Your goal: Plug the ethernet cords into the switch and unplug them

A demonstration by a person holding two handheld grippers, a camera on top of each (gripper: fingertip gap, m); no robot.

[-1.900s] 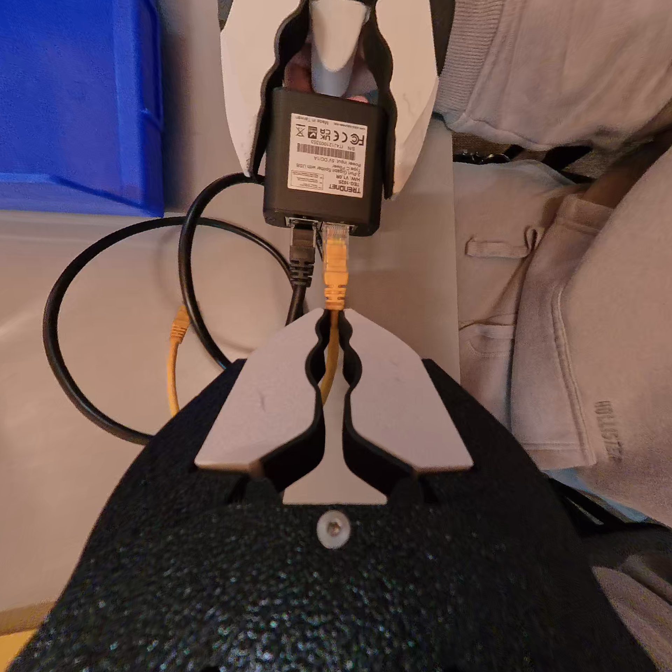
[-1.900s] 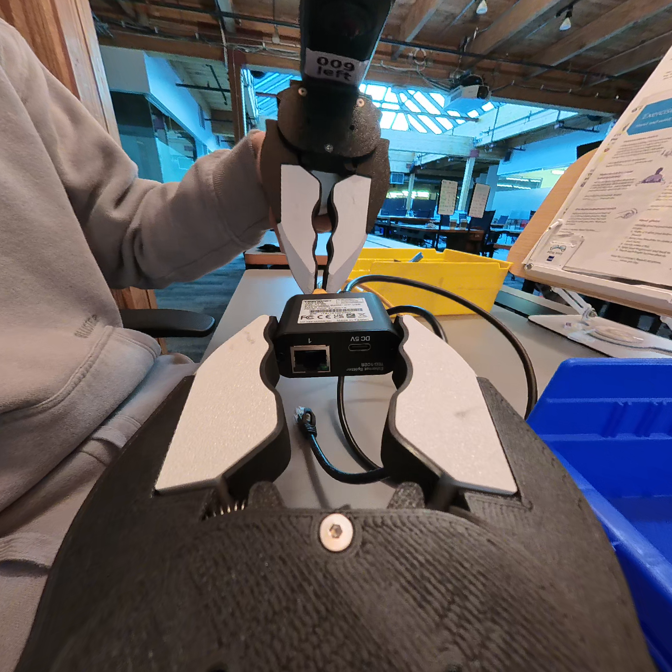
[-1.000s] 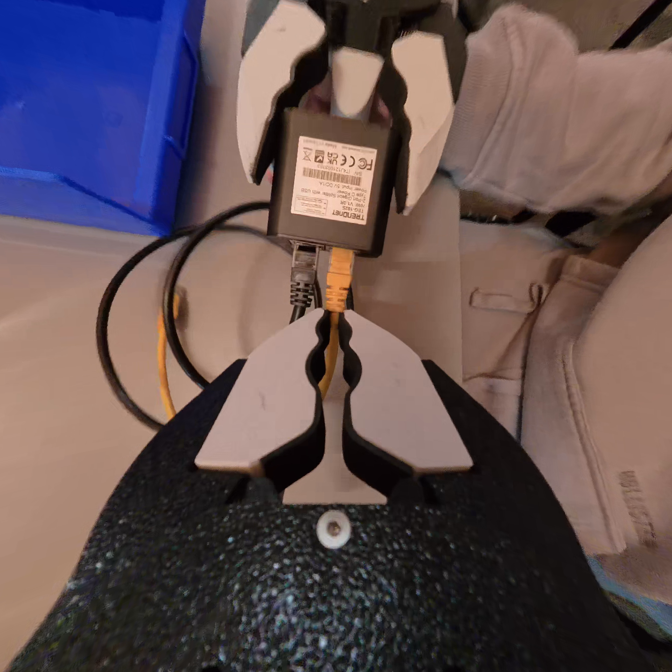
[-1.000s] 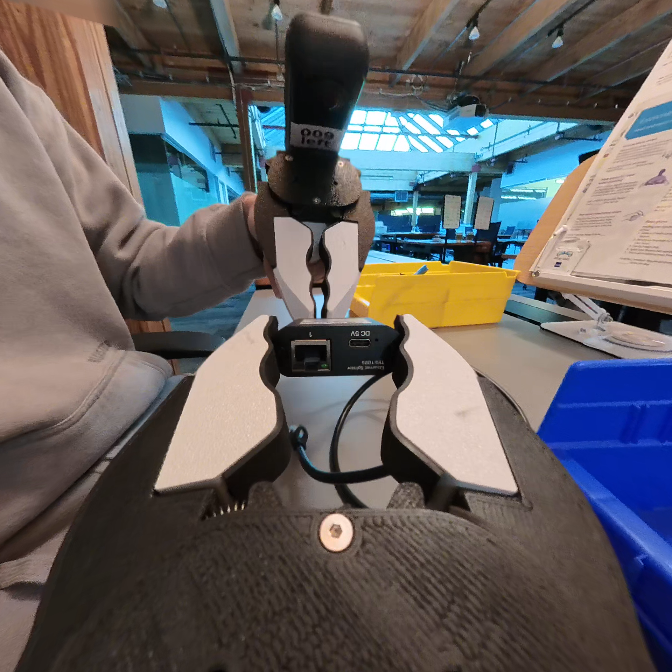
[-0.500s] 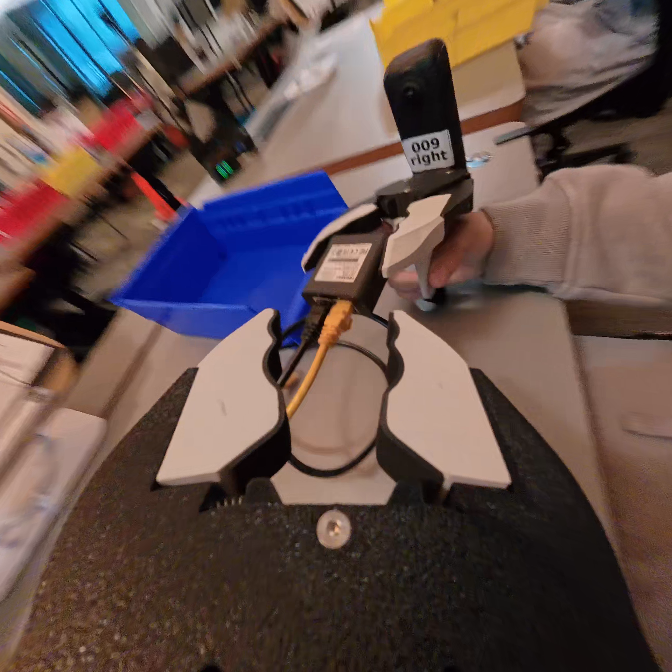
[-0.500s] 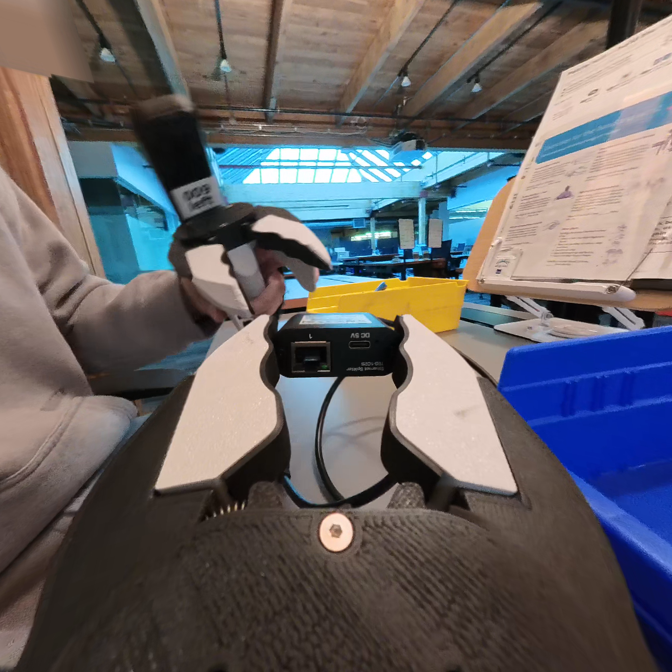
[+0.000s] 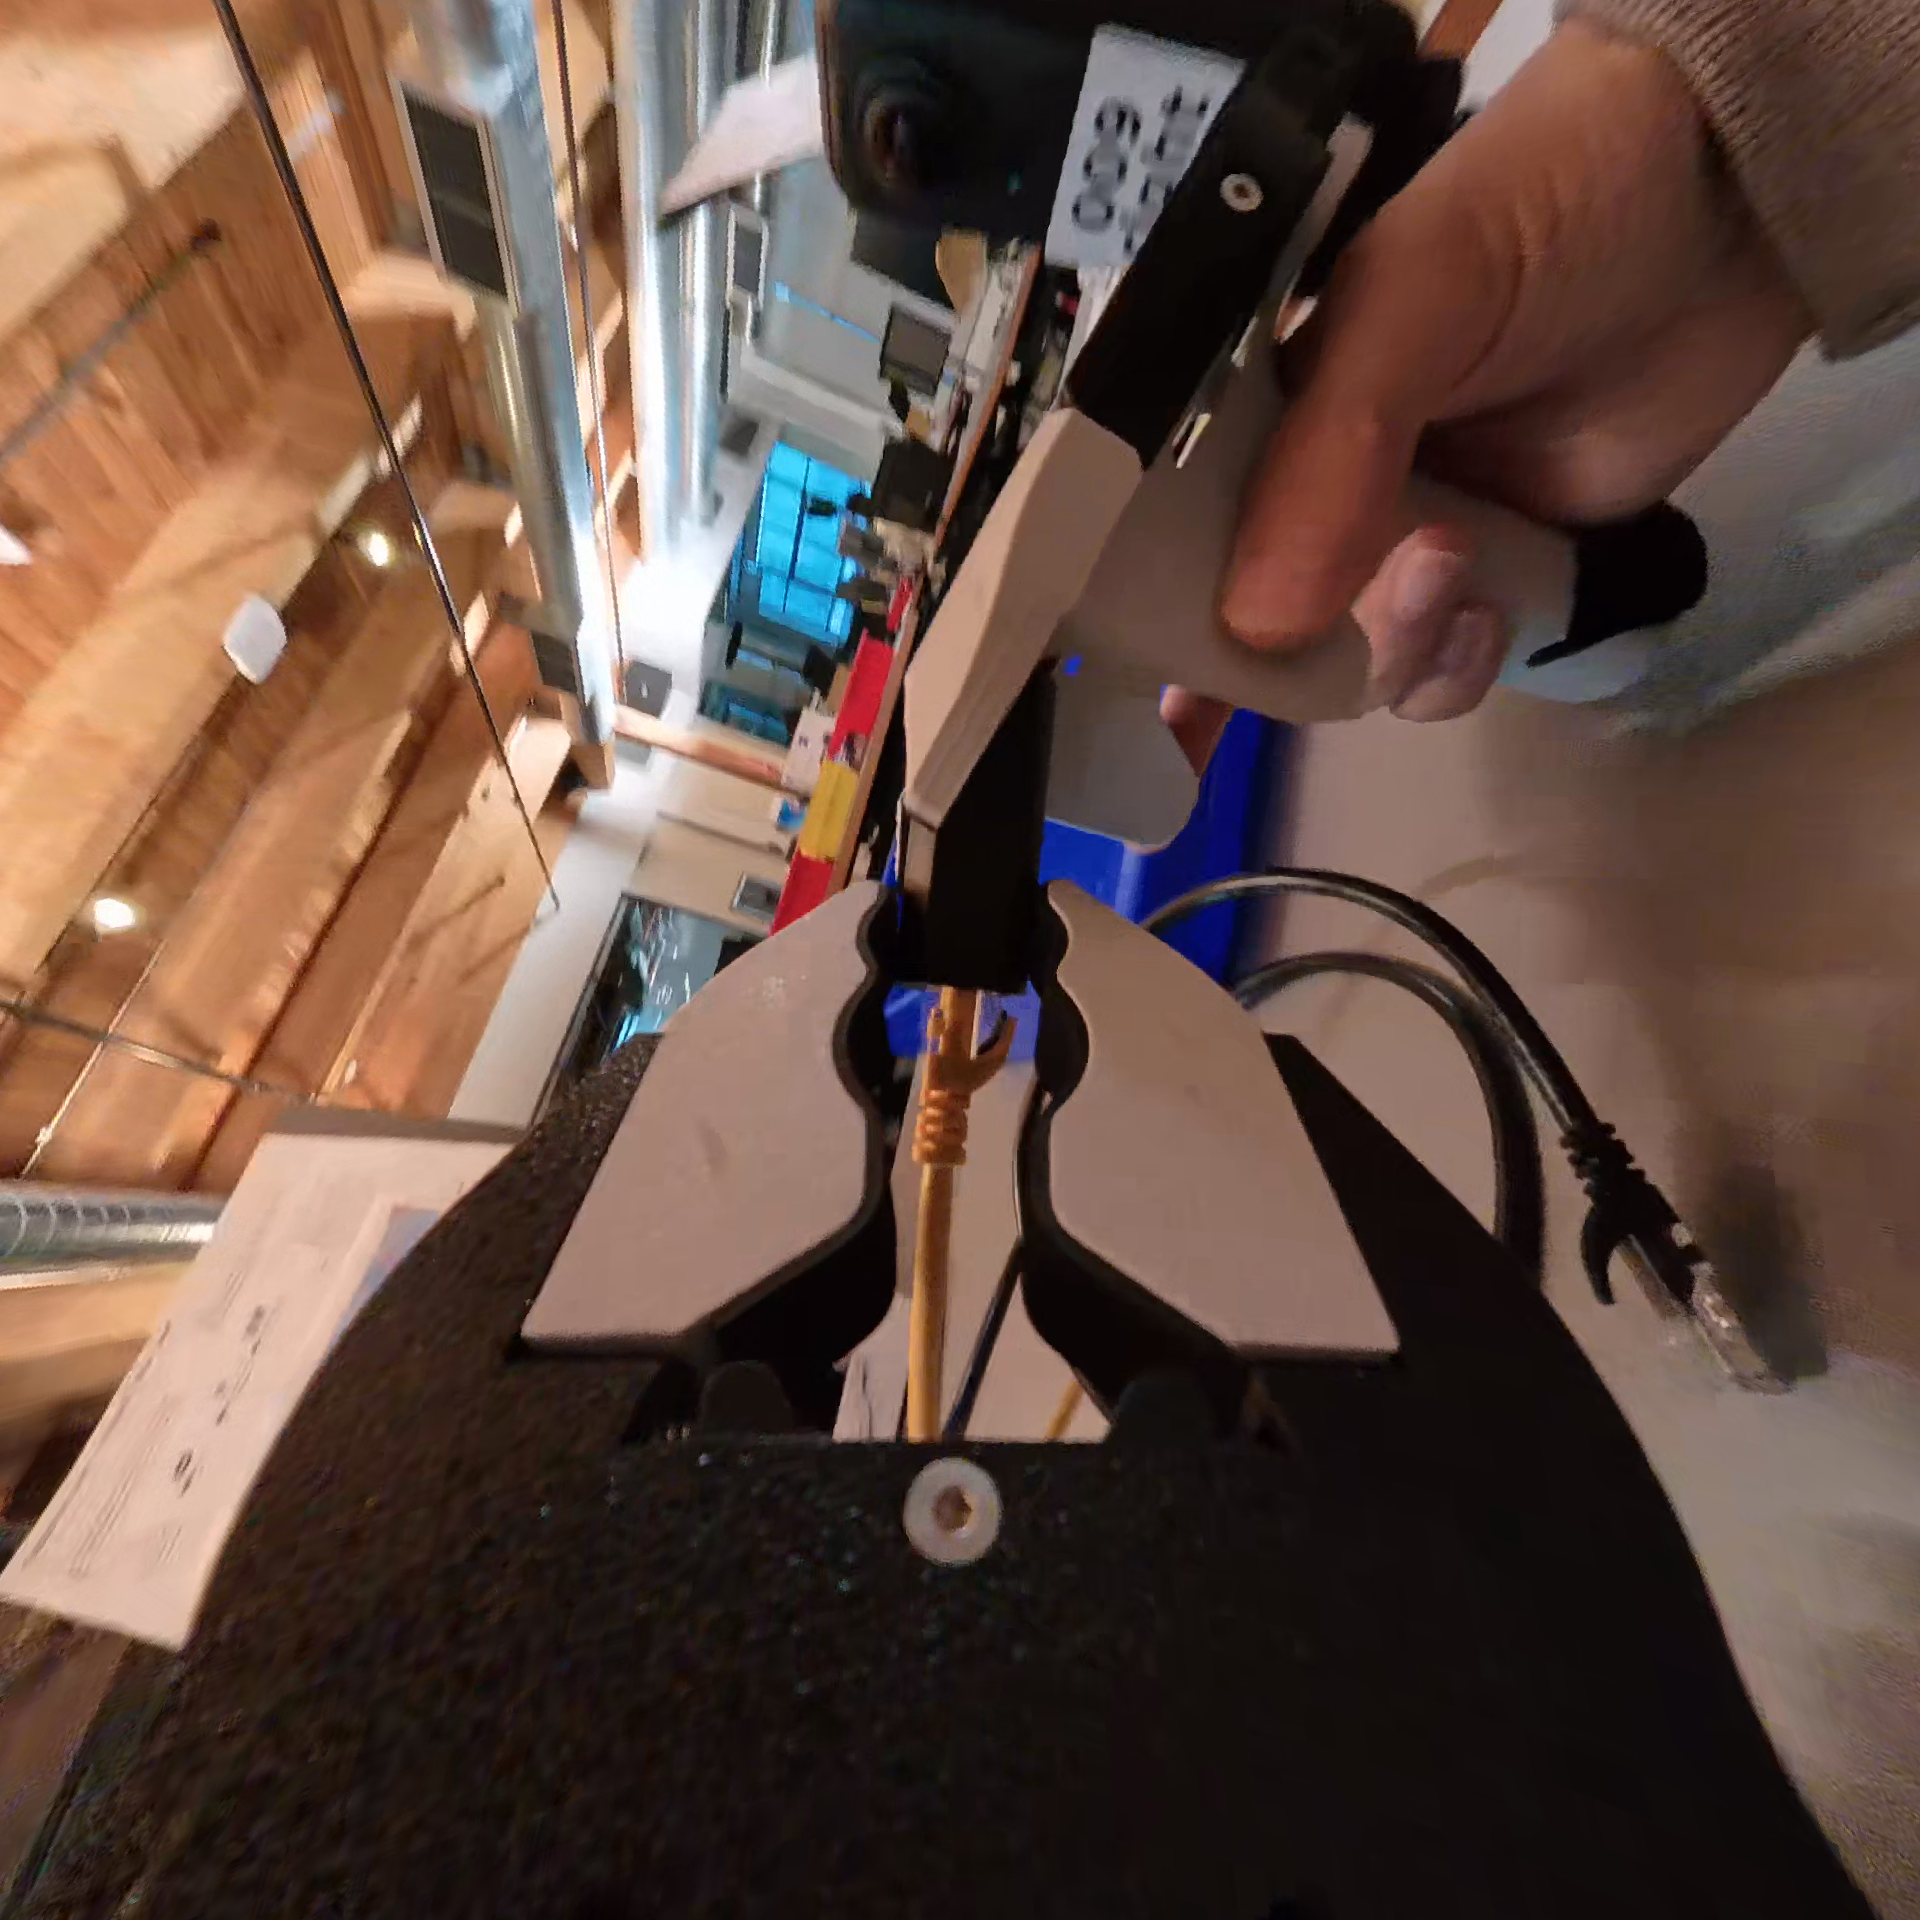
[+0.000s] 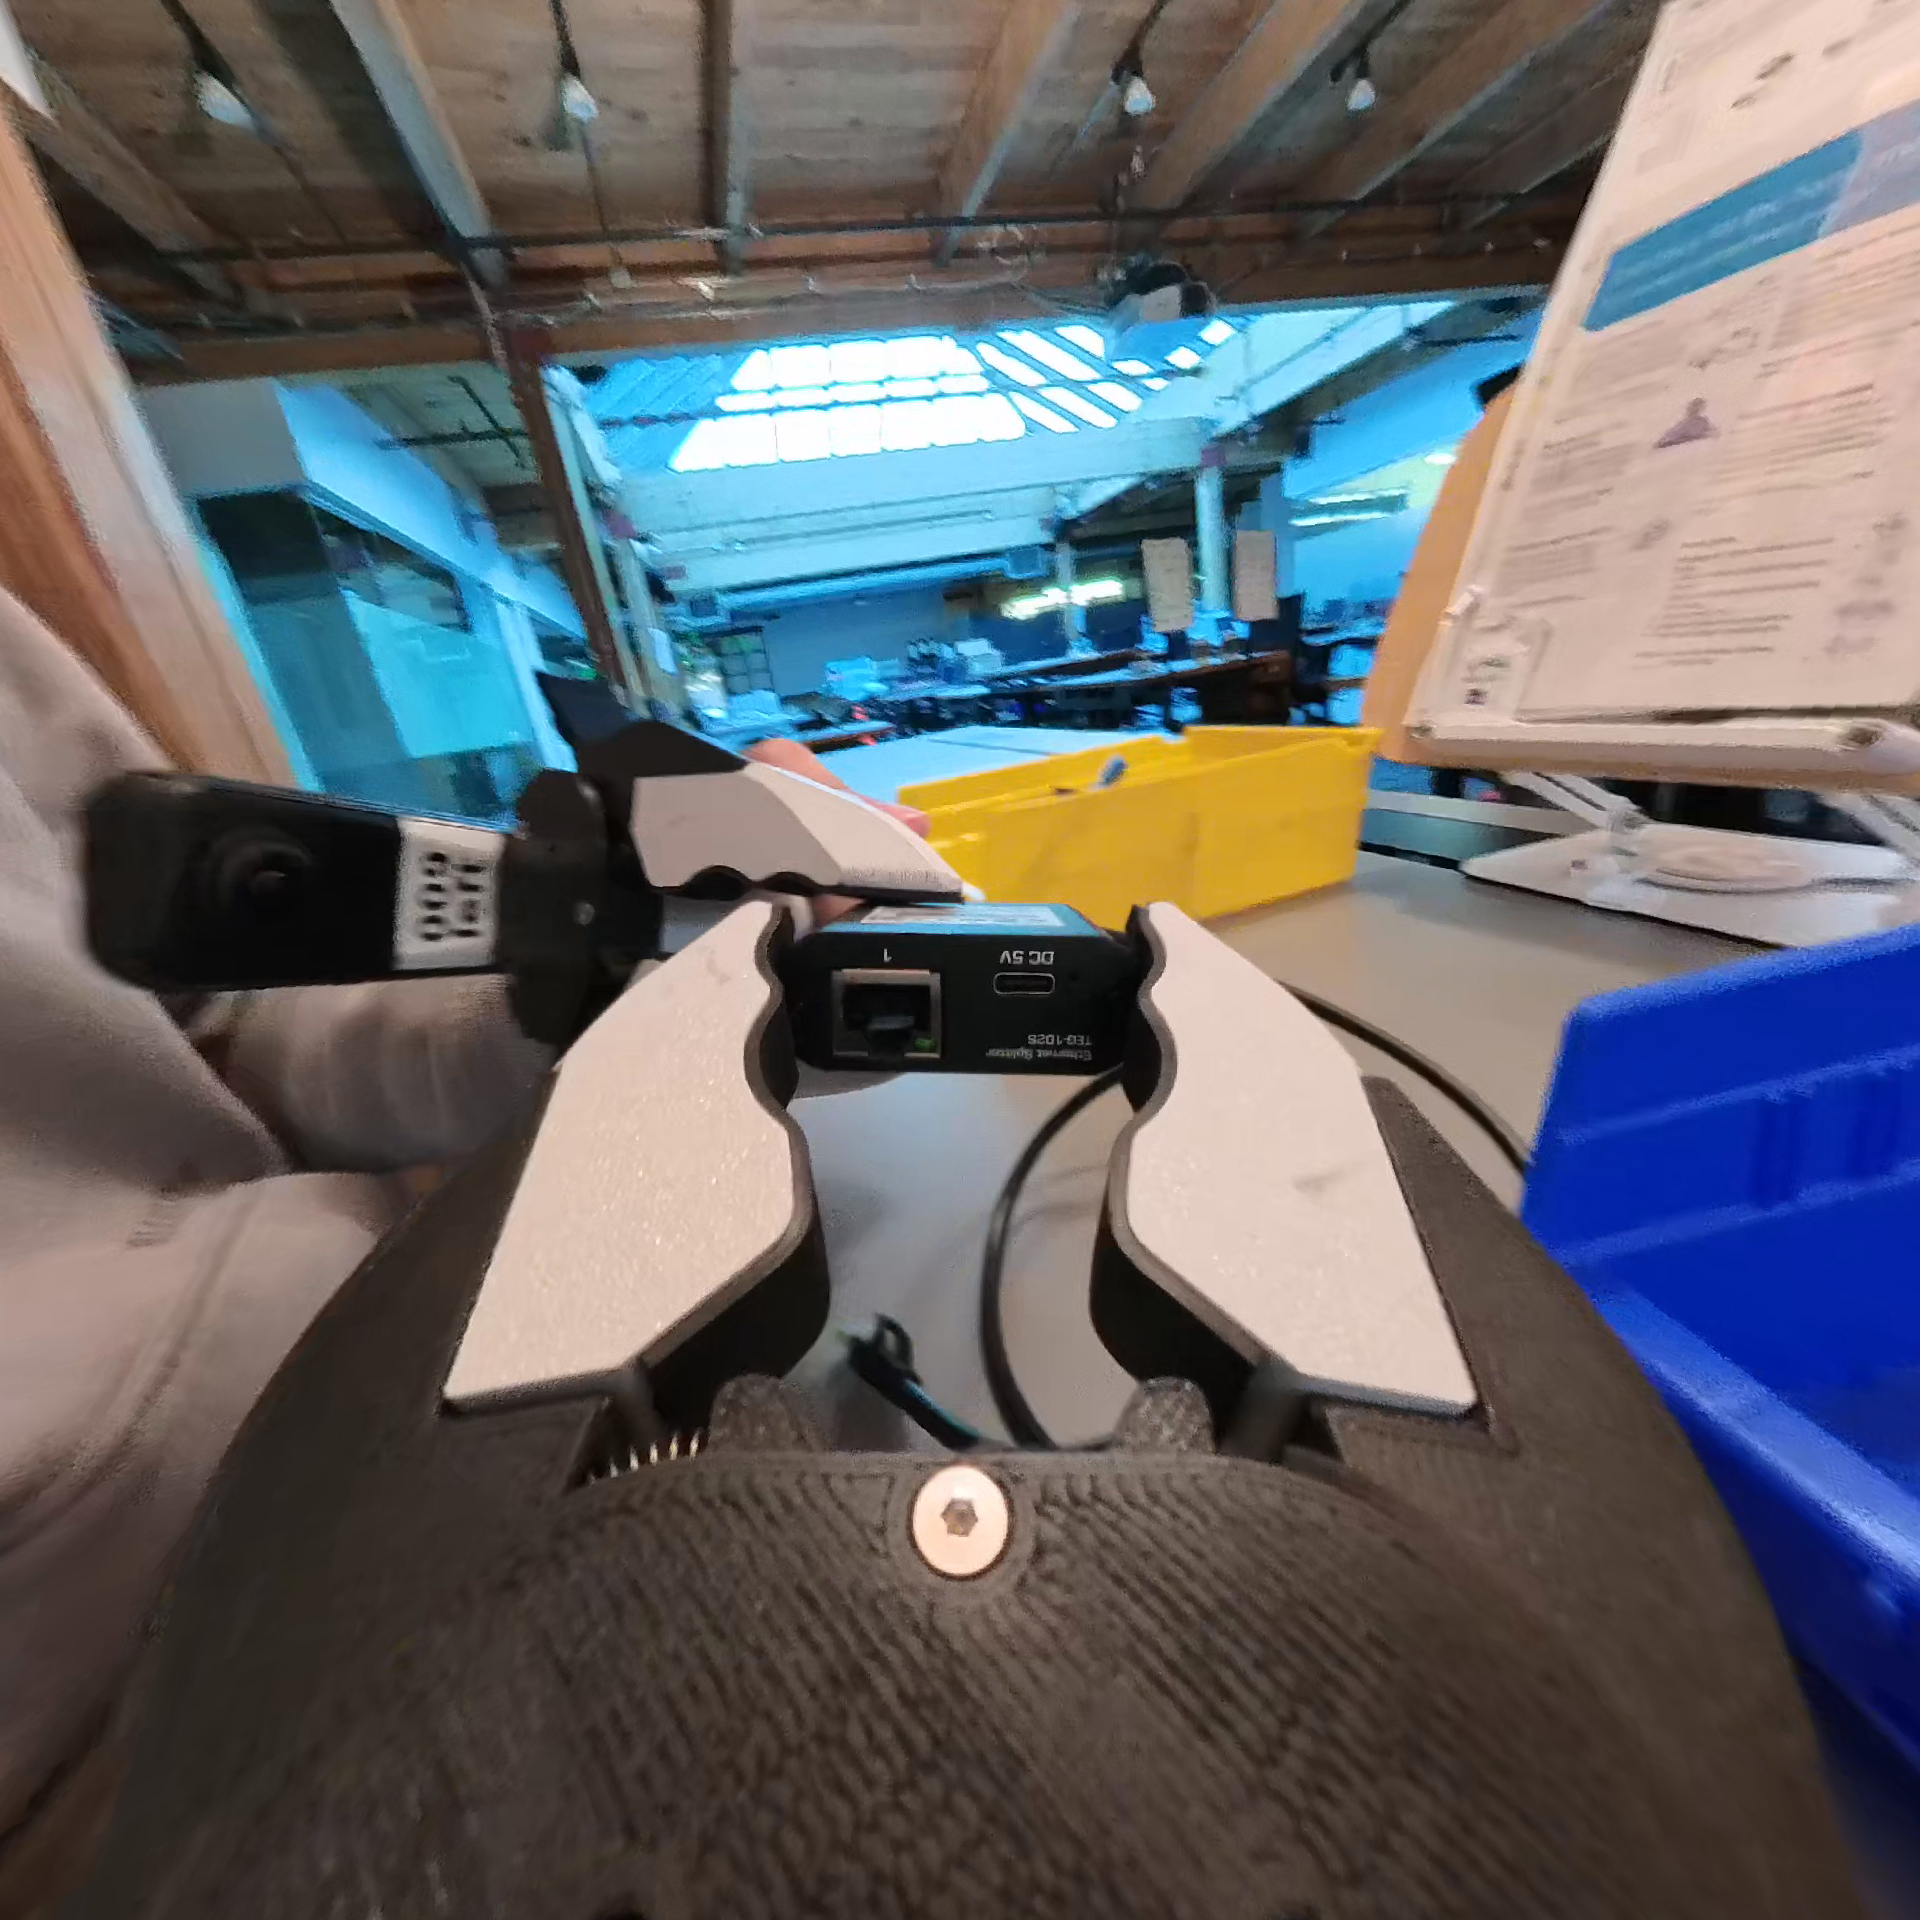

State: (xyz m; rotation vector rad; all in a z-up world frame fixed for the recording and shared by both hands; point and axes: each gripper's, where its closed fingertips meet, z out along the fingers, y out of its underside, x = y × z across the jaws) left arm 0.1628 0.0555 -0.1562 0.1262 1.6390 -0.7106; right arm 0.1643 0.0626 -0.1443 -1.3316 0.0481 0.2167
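The black switch [image 8: 961, 1003] is clamped by its sides in my right gripper [image 8: 961, 997], a little above the grey table [image 8: 1403, 966], with an empty port facing the camera. My left gripper [image 7: 966, 914] is rolled on its side. Its jaws are narrowed on the top and bottom faces of the switch [image 7: 971, 862], at the end where the yellow cord's plug [image 7: 951, 1081] sits in a port. The yellow cord runs back between the fingers. The black cord [image 7: 1455, 997] loops on the table, with a loose plug [image 7: 1662, 1278] at the right. Its other end is hidden.
A blue bin [image 8: 1714, 1195] stands close on the right and a yellow bin [image 8: 1143, 821] farther back. A document stand [image 8: 1714, 416] rises at the far right. The person's sleeve [image 8: 156, 1143] fills the left. A hand [image 7: 1455, 364] holds the right gripper. Less than 4 cm separates the two grippers' tips.
My left gripper let go of the yellow cord, opened and swung away, then rolled sideways, came back and narrowed on the switch's end. My right gripper kept hold of the switch and tilted it level.
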